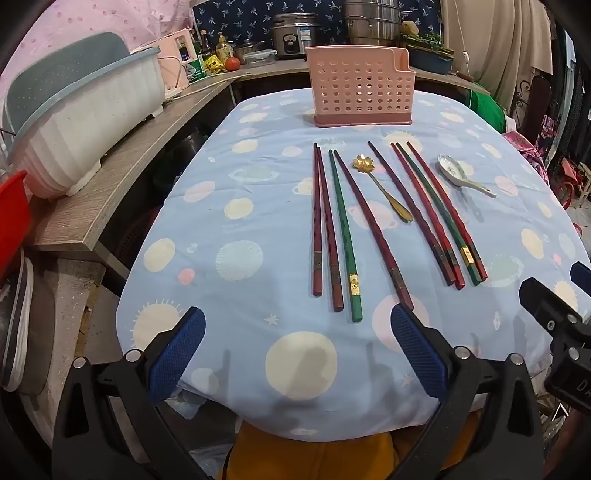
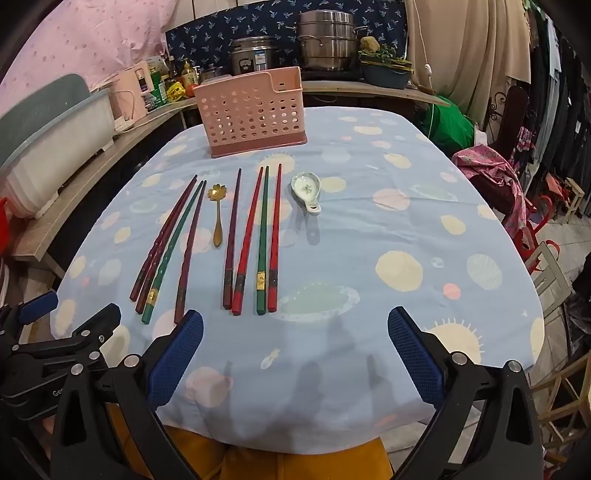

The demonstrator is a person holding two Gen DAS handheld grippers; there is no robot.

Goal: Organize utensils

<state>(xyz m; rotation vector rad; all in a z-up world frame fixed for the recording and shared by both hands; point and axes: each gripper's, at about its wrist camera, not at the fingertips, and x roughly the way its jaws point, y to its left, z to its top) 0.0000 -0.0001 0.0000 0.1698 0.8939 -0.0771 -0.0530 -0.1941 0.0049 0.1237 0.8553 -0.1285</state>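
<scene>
Both blue-padded tongs, left gripper (image 1: 297, 325) and right gripper (image 2: 295, 326), gape empty; beyond them lie red and green lacquered chopsticks (image 1: 345, 236) before a pink perforated plastic holder (image 1: 361, 86).

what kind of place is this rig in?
Likely a lived-in home kitchen or dining corner: a rice cooker and stacked steel steamer pot on the back counter, a dish rack at the side, and a cloth-covered table.

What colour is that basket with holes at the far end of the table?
The basket is pale pink with a darker pink base, clearest in the left wrist view.
</scene>
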